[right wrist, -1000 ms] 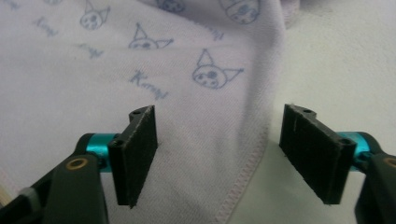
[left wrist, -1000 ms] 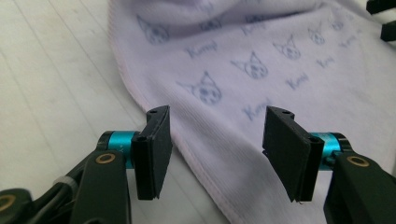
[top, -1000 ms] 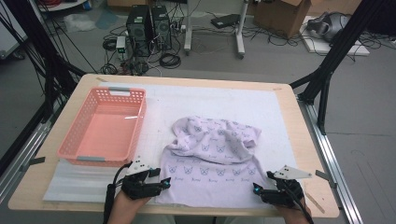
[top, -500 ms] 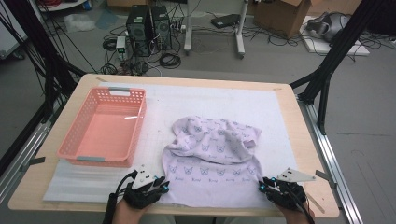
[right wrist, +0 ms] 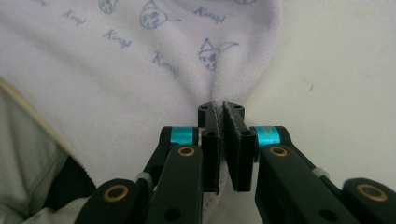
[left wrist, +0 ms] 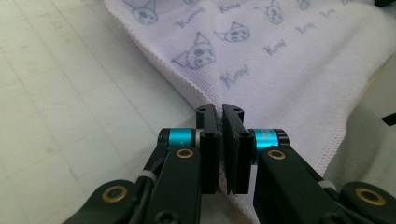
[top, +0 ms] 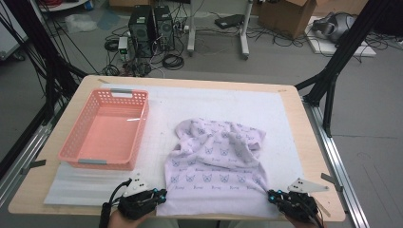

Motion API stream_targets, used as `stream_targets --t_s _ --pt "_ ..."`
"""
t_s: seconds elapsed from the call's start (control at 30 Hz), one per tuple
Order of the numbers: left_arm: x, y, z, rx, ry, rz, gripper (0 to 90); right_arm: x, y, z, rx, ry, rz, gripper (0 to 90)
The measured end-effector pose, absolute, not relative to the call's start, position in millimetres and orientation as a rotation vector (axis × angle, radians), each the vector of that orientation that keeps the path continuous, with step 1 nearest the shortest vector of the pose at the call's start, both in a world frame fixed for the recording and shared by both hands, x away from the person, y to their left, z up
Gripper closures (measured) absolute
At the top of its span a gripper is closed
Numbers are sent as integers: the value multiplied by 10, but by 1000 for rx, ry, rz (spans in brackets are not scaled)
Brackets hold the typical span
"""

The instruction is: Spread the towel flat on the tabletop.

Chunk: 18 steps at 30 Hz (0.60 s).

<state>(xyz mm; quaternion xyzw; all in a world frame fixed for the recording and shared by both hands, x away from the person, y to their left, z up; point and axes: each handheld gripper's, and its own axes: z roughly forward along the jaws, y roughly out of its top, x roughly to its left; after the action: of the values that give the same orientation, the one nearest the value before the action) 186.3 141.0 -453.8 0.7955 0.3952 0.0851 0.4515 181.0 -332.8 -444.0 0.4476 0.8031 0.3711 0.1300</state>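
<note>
Even, soft overhead light; faint shadows. High view slightly grainy. Close views sharp at tongs (left wrist: 220, 112), blurred beyond.

A mat (top: 266, 102) lies on the table (top: 313, 152) and covers most of its top. On the mat's left part sits a basket (top: 105, 128), its long side running front to back. To the right of the basket, well apart from it, a towel (top: 216, 156) lies on the mat — bunched at its far end, spread flat toward the near edge. The left tongs (top: 161, 194) sit at the towel's near left corner, the right tongs (top: 270, 194) at its near right corner — both at the table's front edge. Behind the table, computer towers (top: 152, 26) stand on the floor.
</note>
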Motion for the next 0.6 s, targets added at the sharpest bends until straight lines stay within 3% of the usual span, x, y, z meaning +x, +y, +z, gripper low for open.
stream_targets --t_s 0.17,0.23,0.27,0.33,0.43,0.6 --pt "1746 1477 -4533 1957 969 185 850 1636 -3349 -4427 1276 2371 1071 848" --pt "1721 1490 -4527 1934 948 182 825 1584 -3342 -4424 1266 2384 1071 776" --pt "1733 1485 -4516 1915 952 197 760 1578 -3341 -4421 1269 2370 1073 697" --pt "1783 1485 -4495 1877 965 228 561 1603 -3349 -4406 1275 2343 1110 656" --pt "1896 1463 -4490 1846 991 238 483 1700 -3357 -4374 1291 2272 1165 635" --pt "2120 1344 -4570 1877 1030 224 462 1954 -3245 -4422 1311 2262 1116 653"
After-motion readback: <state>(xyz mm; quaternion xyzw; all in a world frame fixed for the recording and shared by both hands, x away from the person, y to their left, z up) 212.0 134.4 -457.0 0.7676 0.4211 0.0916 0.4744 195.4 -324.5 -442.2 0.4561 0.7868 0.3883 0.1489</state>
